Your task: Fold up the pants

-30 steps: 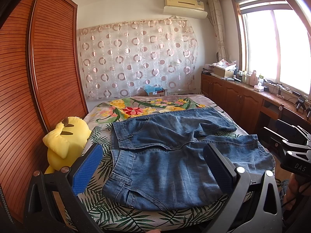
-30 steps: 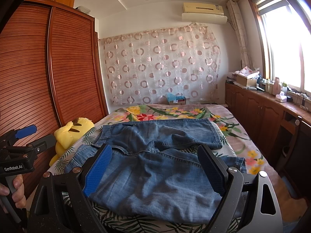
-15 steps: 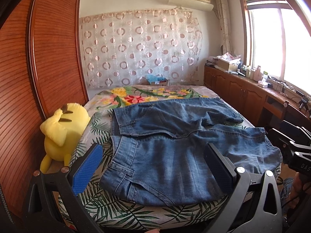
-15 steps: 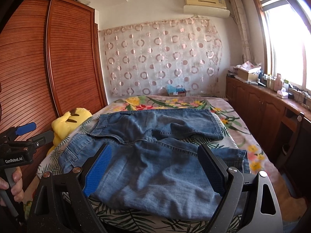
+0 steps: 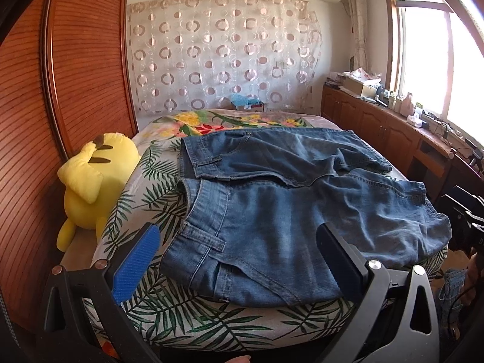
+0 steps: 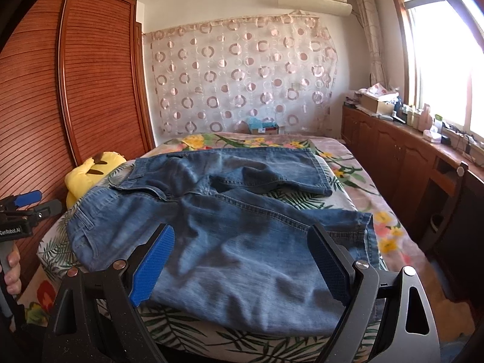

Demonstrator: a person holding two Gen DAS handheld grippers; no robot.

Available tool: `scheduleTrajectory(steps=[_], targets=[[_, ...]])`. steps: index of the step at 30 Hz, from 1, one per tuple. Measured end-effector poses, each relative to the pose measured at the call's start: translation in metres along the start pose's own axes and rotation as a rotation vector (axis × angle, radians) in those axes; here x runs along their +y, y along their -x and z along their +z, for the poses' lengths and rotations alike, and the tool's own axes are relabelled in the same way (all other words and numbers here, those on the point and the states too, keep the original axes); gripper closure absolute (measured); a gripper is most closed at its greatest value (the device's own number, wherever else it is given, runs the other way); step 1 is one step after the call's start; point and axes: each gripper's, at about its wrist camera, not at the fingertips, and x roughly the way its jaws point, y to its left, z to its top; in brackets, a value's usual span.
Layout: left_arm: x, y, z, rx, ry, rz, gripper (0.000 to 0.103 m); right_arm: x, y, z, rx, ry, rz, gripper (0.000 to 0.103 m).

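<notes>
left wrist view: the left gripper point(image 5: 236, 260) hovers over the near edge of the bed point(image 5: 181, 317), jaws wide apart and empty. the blue denim pants point(image 5: 287, 205) lie spread flat on the leaf-print cover, waistband toward a yellow plush toy point(image 5: 93, 178) beside the bed.

right wrist view: the right gripper point(image 6: 242, 263) has its jaws apart too, holding nothing, above the pants point(image 6: 242, 227), legs splayed toward the right.

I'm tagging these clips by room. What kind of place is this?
A home bedroom, most likely: jeans lie on a bed beside a tall wooden wardrobe, with a yellow plush toy alongside.
</notes>
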Motion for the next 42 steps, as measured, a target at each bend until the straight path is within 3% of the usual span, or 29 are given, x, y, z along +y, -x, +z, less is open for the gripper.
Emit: scheduleTrajectory(steps=[13, 20, 27, 34, 38, 42], targets=[[0.061, -0.035, -0.018, 0.055, 0.055, 0.098, 0.000, -0.001, -0.001, 0.002, 0.058, -0.028, -0.093, 0.013], [0.087, -0.058, -0.032, 0.127, 0.077, 0.052, 0.000, 0.009, 0.001, 0.006, 0.095, -0.026, -0.122, 0.013], [0.090, -0.077, -0.048, 0.195, 0.086, 0.004, 0.018, 0.005, 0.007, 0.007, 0.132, -0.034, -0.140, 0.013], [0.091, -0.086, -0.056, 0.228, 0.089, 0.017, 0.018, -0.007, 0.016, 0.008, 0.168, -0.053, -0.163, 0.013], [0.090, -0.084, -0.056, 0.225, 0.082, 0.013, 0.020, -0.014, 0.013, 0.009, 0.201, -0.081, -0.155, 0.020], [0.087, -0.082, -0.057, 0.211, 0.076, -0.015, 0.035, -0.012, 0.011, 0.009, 0.231, -0.096, -0.121, 0.027]])
